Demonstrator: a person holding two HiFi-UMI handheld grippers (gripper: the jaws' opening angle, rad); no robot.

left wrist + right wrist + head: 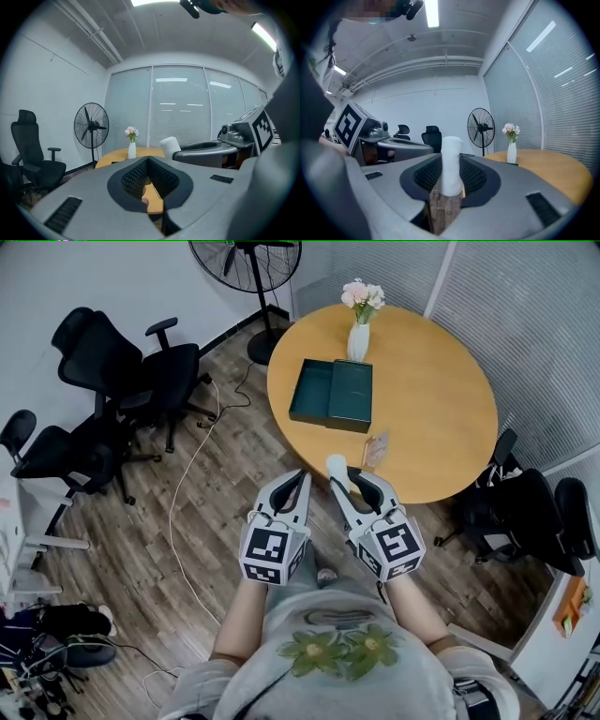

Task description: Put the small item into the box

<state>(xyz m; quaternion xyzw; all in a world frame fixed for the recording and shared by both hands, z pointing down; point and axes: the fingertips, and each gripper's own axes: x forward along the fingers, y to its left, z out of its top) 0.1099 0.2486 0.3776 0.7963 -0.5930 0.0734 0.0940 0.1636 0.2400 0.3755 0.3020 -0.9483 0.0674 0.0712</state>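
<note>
Wood-plank floor (141,549), with a white cable (176,521) trailing across it. Round wooden tabletop (431,399) at upper right. Black office chairs (122,367) stand left of it, and a standing fan (246,263) is at the far side.

On the tabletop there is a dark green box (314,390), open, with its lid (352,395) lying flat against its right side. A white vase (358,341) of pink flowers (362,294) stands just beyond the box.

Both grippers are held side by side in front of the person, at the tabletop's near edge, pointing towards the box.

Left gripper (298,479): over the floor just short of the tabletop edge. Jaw tips are together with nothing between them. Its own view shows only a sliver of tabletop through the wedge behind the tips.

Right gripper (349,476): jaws are spread fairly wide and clamped on a white roll (451,164). The roll stands upright between the pads, its top rising above them. It sits at the tabletop's near rim, well apart from the box.

A small pale packet (375,451) lies on the tabletop just beyond the right gripper, near the edge. It is too small to identify.
</note>
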